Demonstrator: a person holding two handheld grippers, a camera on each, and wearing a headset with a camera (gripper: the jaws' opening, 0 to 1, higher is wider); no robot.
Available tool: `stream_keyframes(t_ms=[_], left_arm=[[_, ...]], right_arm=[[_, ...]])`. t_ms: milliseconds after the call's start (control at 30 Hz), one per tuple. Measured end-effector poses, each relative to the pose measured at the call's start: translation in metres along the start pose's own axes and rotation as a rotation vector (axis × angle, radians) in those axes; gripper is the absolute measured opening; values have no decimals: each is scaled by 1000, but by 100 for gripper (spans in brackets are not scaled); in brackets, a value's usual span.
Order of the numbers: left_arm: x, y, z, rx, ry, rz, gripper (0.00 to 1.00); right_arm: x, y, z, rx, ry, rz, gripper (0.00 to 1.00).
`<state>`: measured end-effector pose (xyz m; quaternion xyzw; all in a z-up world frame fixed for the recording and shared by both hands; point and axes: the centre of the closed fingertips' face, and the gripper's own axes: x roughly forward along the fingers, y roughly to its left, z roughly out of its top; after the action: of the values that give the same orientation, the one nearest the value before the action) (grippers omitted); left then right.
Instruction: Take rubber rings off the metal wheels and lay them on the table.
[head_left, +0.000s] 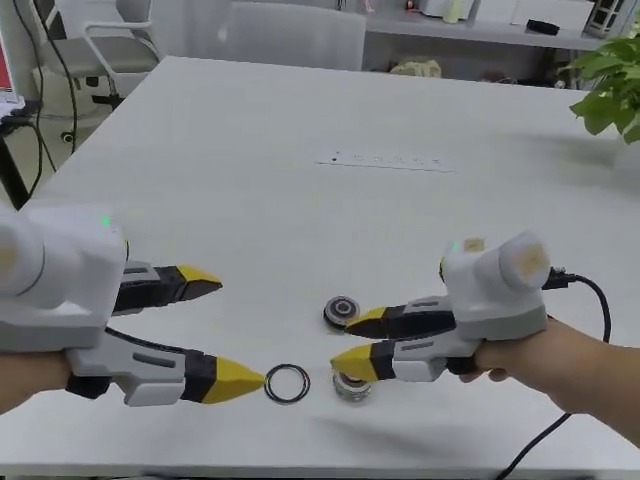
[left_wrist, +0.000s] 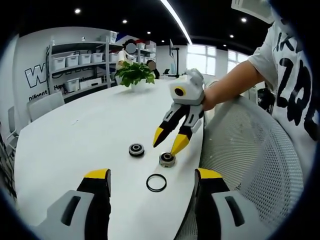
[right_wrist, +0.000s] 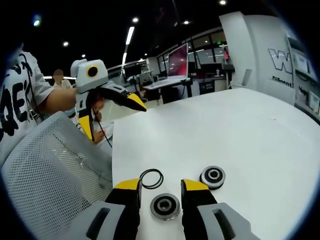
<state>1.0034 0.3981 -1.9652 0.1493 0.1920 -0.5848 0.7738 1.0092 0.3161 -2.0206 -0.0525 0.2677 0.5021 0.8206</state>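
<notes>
Over the table (head_left: 300, 200) we are holding the left gripper (head_left: 240, 332) spread wide and the right gripper (head_left: 342, 345) spread above the near wheel (head_left: 352, 386). A ring (head_left: 287, 384) is lying free beside it. We are risking an off-centre squeeze skidding the wheel away.

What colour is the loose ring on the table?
Black; the loose ring shows best in the left gripper view.

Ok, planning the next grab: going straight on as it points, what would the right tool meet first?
Probably the metal wheel lying just ahead between its open jaws; the loose rubber ring lies beyond it.
</notes>
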Motion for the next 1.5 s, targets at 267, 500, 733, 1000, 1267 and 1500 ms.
stream_keyframes(t_ms=[267, 500, 733, 1000, 1267, 1500], left_arm=[[13, 1, 9, 21, 3, -16, 66], [20, 10, 15, 38, 13, -22, 65], [27, 22, 15, 44, 27, -20, 64], [37, 32, 11, 47, 50, -25, 62], [48, 41, 10, 37, 60, -34, 60], [59, 45, 9, 40, 70, -44, 58]], right_arm=[[-12, -6, 0, -4, -10, -21, 30], [-19, -18, 2, -3, -15, -50, 31], [-22, -29, 3, -7, -19, -76, 31], [-21, -41, 1, -9, -20, -101, 31], [-21, -54, -4, 2, -17, -130, 32], [-21, -61, -8, 9, -12, -147, 33]])
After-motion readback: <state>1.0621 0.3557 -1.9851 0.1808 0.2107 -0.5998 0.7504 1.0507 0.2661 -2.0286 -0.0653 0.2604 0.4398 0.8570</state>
